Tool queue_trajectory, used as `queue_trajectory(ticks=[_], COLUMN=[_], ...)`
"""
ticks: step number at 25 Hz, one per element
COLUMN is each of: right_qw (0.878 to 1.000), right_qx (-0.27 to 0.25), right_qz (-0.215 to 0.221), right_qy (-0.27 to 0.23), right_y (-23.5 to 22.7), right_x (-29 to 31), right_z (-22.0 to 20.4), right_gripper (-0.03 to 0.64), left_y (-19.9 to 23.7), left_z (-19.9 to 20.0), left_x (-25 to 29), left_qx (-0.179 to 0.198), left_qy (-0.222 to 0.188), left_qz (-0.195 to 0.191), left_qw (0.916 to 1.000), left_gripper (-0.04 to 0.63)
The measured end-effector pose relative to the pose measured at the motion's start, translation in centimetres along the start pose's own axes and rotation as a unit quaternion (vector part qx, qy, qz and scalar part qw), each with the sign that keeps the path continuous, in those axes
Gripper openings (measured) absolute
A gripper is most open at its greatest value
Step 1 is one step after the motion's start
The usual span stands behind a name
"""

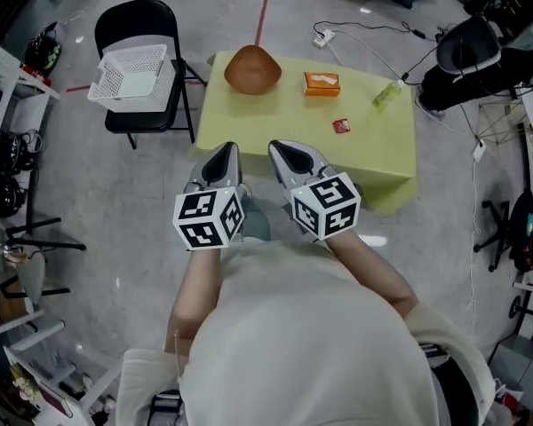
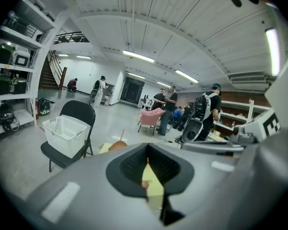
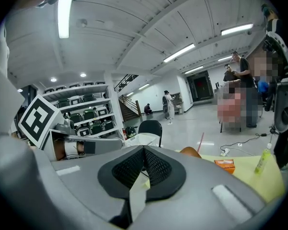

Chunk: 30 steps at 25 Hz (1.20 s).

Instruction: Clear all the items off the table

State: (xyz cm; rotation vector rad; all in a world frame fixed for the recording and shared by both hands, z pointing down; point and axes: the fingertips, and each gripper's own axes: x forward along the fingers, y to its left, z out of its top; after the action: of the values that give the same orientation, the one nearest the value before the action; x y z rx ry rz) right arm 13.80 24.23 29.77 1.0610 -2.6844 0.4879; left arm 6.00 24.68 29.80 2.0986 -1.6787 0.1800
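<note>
A yellow-green table point(image 1: 373, 153) carries a brown bowl point(image 1: 252, 69), an orange box point(image 1: 322, 83), a small red packet point(image 1: 340, 126) and a pale green bottle point(image 1: 387, 93) lying near its far right corner. My left gripper point(image 1: 220, 161) hovers shut and empty at the table's near left corner. Beside it my right gripper point(image 1: 293, 154) is shut and empty over the near edge. The bowl point(image 3: 191, 151), the box point(image 3: 224, 165) and the bottle point(image 3: 263, 159) show in the right gripper view. The bowl point(image 2: 116, 146) peeks over the left gripper point(image 2: 147, 163) in the left gripper view.
A black folding chair point(image 1: 140, 25) left of the table holds a white mesh basket point(image 1: 131, 72). Cables and a power strip point(image 1: 323, 36) lie on the floor behind the table. Shelving stands at the left, dark equipment point(image 1: 480, 51) at the right. Several people stand in the distance.
</note>
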Motion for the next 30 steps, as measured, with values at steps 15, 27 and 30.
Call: queue_trajectory(ticks=[15,27,30], right_qw=[1.0,0.997,0.997], right_qx=[0.013,0.024,0.028], right_qz=[-0.026,-0.067,-0.076], right_qy=[0.008,-0.008,-0.006], right_y=[-3.5,-7.3,-8.2], right_x=[10.7,19.9,21.3], right_z=[4.6,8.1,8.3], right_gripper=[-0.002,-0.002,-0.002], left_y=[7.9,14.3,15.5], left_z=[5.4,9.7,10.0], left_x=[8.1,16.0,17.6], left_qx=[0.006,0.017,0.016], left_qy=[0.022,0.03,0.037], left_qz=[-0.014,-0.048,-0.051], left_qw=[0.9996,0.9983,0.9979], left_gripper=[0.011,0.011,0.011])
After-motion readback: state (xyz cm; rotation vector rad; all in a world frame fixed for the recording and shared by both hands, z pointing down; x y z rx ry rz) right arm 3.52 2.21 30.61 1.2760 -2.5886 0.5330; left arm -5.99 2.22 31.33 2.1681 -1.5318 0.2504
